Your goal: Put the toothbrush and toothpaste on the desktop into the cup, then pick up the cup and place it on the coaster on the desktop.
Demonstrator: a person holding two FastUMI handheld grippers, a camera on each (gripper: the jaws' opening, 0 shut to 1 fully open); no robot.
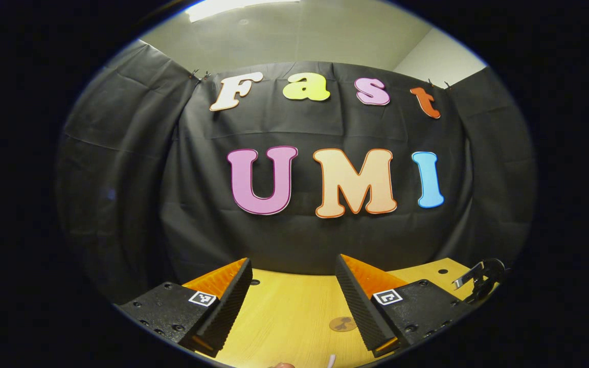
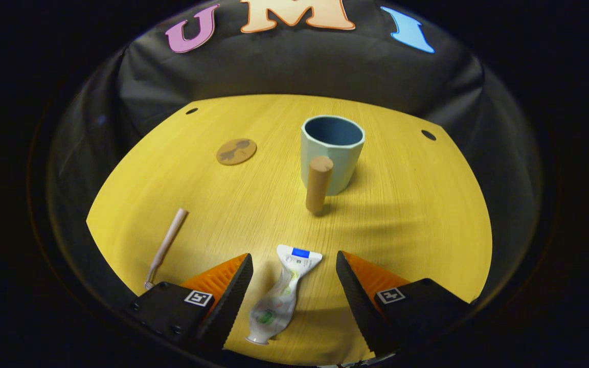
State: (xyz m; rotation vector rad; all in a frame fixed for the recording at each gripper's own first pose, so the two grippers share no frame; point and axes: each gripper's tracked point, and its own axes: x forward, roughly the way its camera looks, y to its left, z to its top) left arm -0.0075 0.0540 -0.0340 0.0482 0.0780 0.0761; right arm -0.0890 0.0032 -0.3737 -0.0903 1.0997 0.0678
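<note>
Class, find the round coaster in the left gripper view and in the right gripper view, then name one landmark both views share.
Left gripper view: the coaster lies low, centre-right, beside the inner edge of the right-hand finger.
Right gripper view: the coaster lies upper left on the desktop, left of the cup.
Shared landmark: the yellow wooden desktop.

Recording booth — black cloth wall (image 1: 120, 168).

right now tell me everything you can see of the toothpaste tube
The toothpaste tube is a small, white, soft-looking tube, crumpled and squeezed partly flat. It has a blue patch at its flat crimped end and green markings along the body. It lies flat on the yellow wooden desktop, crimped end toward the cup, cap end nearest the camera. It sits between the open fingers of the right gripper, and neither finger looks to touch it.
</note>
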